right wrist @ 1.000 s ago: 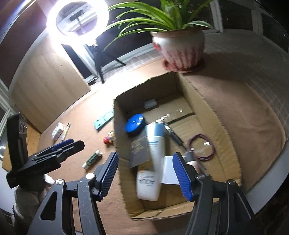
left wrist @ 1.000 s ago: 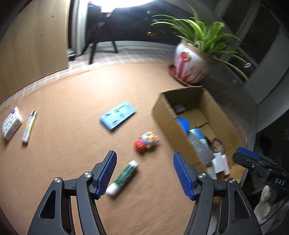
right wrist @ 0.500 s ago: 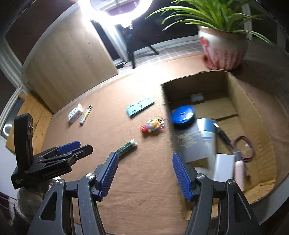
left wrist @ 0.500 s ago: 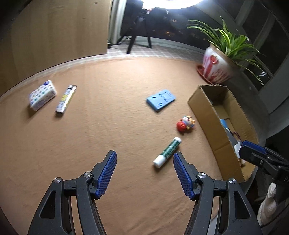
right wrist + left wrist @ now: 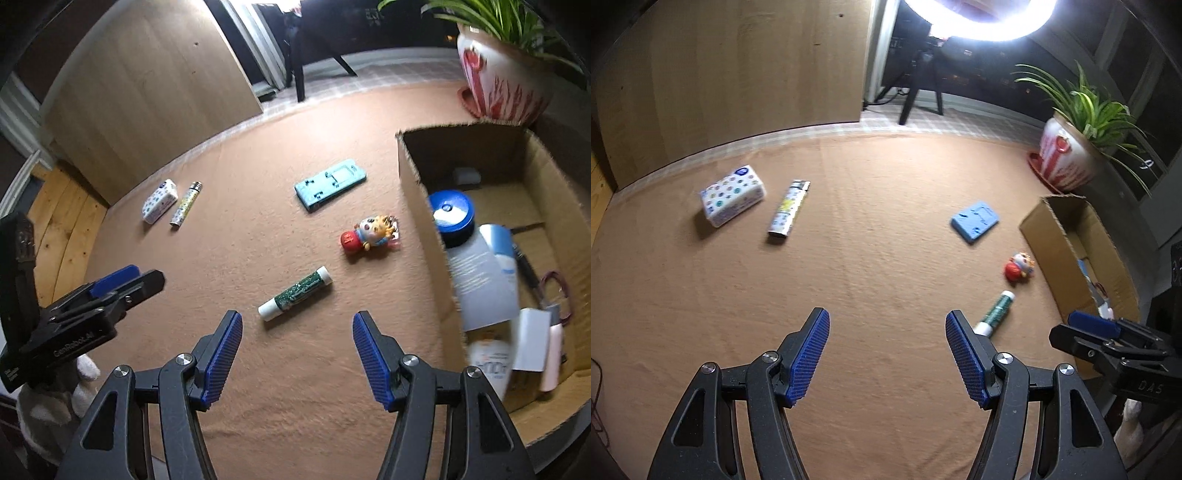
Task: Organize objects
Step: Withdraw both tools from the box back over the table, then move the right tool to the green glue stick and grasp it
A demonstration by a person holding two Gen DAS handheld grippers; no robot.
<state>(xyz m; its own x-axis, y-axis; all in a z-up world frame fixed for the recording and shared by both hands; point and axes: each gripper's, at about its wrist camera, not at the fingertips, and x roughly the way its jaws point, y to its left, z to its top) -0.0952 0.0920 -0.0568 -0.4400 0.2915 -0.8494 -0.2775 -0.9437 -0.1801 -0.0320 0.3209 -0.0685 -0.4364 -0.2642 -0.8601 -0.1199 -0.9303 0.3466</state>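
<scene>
Left tongs: you held them apart with nothing between the blue pads, over bare desk.
Right tongs: you held these apart and empty too, tilted down at the desk.
Glue stick: it lay just beyond your right tongs, touching neither pad.
Doll: it lay farther out, near the box wall.
Blue tray: flat on the desk beyond the doll.
Tissue pack: far left, with the lighter just beside it.
Cardboard box: to your right, holding a blue lid, a white bottle and a cable.
Plant pot: beyond the box.
</scene>
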